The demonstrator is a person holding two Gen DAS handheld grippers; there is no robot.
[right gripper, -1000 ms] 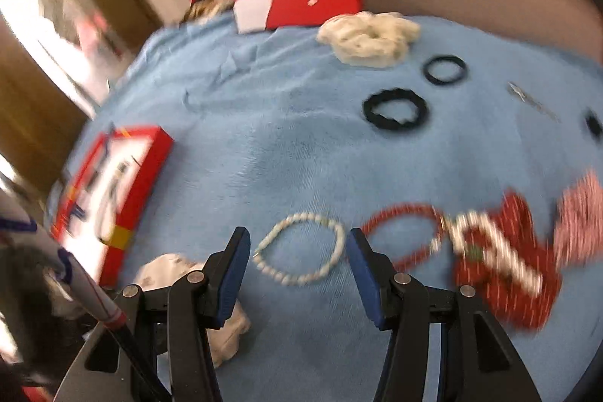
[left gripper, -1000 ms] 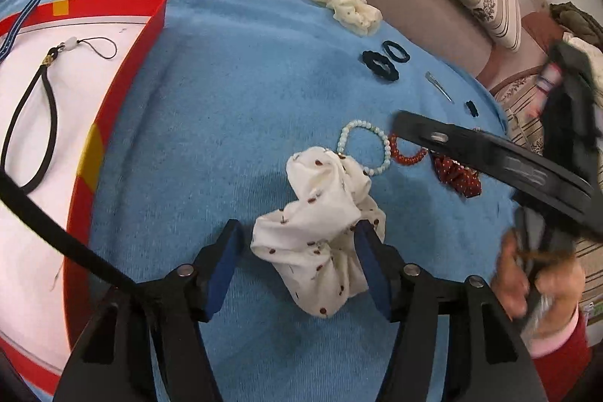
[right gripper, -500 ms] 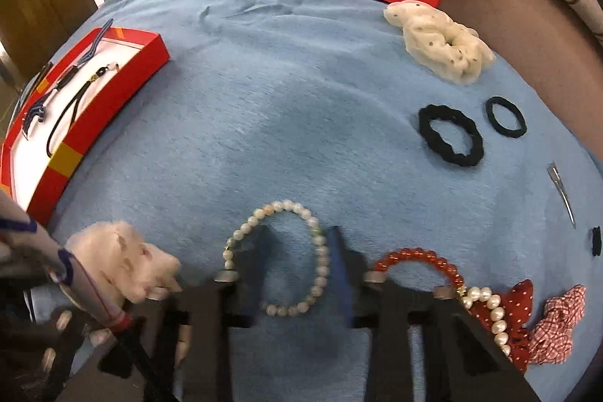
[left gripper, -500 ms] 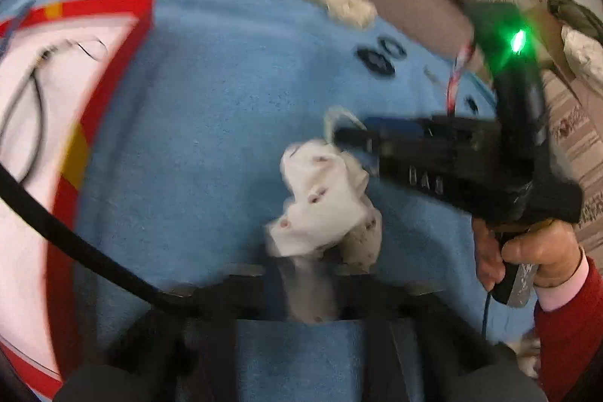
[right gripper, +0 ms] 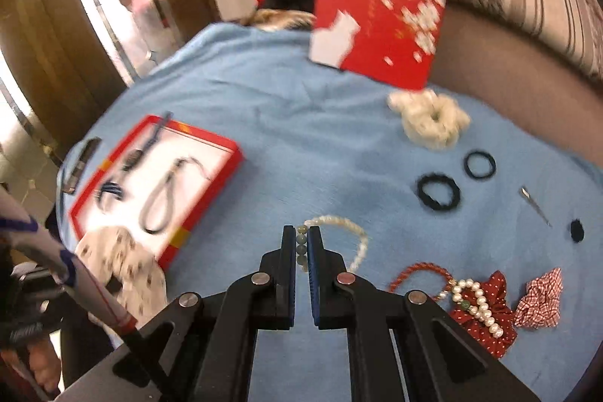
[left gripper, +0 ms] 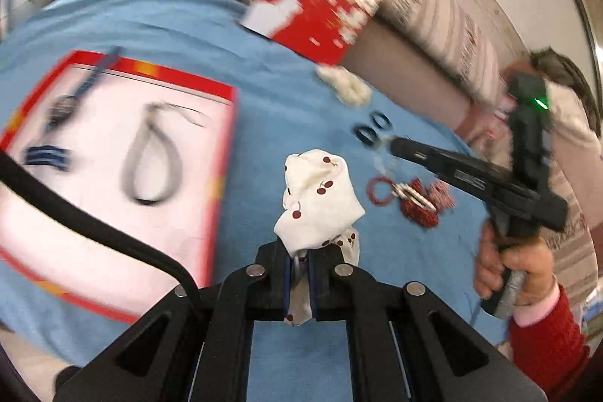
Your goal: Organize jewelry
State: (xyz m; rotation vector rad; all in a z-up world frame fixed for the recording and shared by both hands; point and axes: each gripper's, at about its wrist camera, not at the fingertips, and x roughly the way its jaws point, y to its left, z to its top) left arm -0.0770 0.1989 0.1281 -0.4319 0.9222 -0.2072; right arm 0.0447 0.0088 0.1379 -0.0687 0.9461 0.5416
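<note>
Since a second ago both my grippers clamped and came up off the blue blanket [right gripper: 301, 123]. Left gripper [left gripper: 299, 274] pinches one cherry-print scrunchie [left gripper: 320, 198], standing upright. Right gripper [right gripper: 300, 251] has just been closing on one pale bead bracelet [right gripper: 339, 226], trailing right. Two black hair ties [right gripper: 439, 191] left lying.

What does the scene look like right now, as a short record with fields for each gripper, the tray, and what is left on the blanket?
left gripper: shut on the cherry-print scrunchie
right gripper: shut on the pale bead bracelet
red tray: holds a dark cord loop and blue items
blue blanket: cream scrunchie, two black hair ties, hair clip, red bead bracelet, pearl bracelet, red scrunchies
</note>
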